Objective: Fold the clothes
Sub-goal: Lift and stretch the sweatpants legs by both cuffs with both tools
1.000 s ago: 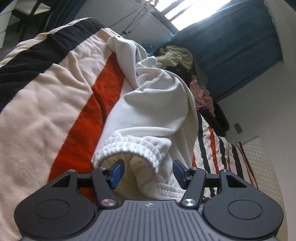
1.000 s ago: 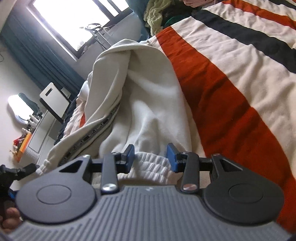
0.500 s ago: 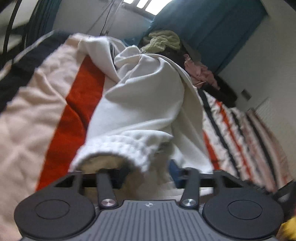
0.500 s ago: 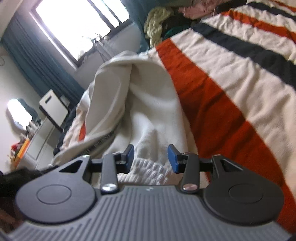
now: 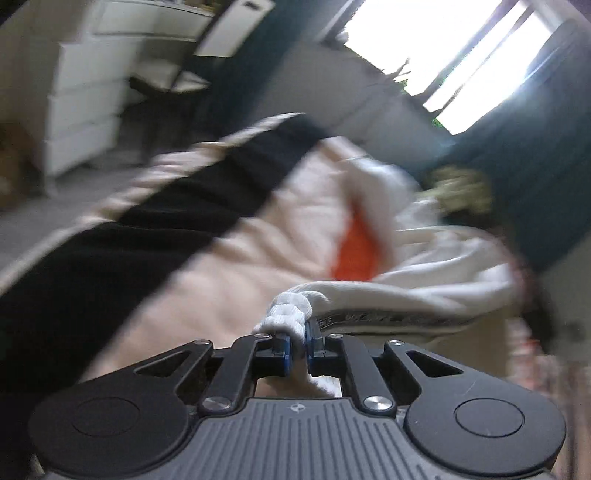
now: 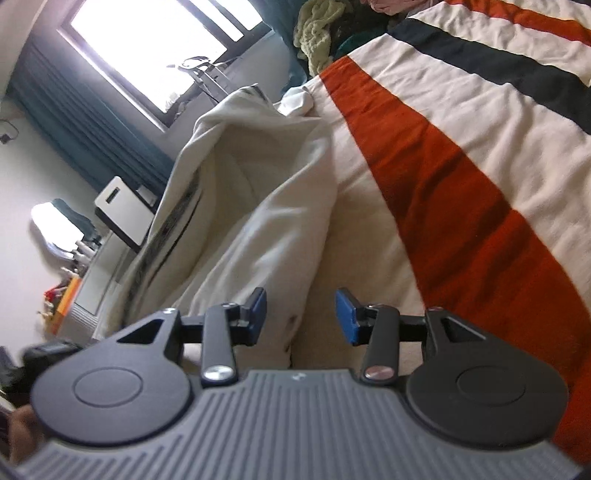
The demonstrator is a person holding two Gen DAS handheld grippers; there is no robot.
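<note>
White sweatpants (image 6: 258,206) lie bunched on a bed with a cream, orange and black striped blanket (image 6: 461,155). In the blurred left wrist view my left gripper (image 5: 298,341) is shut on the ribbed white cuff (image 5: 290,314) of the sweatpants (image 5: 424,280) and holds it lifted above the blanket (image 5: 221,258). In the right wrist view my right gripper (image 6: 301,314) is open, its blue pads (image 6: 258,308) either side of the cloth's near edge, gripping nothing.
A pile of other clothes, with a yellow-green knit (image 6: 317,33), sits at the bed's far end under the window (image 6: 155,48) with teal curtains. White drawers (image 5: 77,107) and a chair (image 5: 166,85) stand beside the bed.
My left gripper closed on the ribbed cuff and swung it up and left, blurring the view. My right gripper opened wider and the cuff it straddled is gone from between its pads.
</note>
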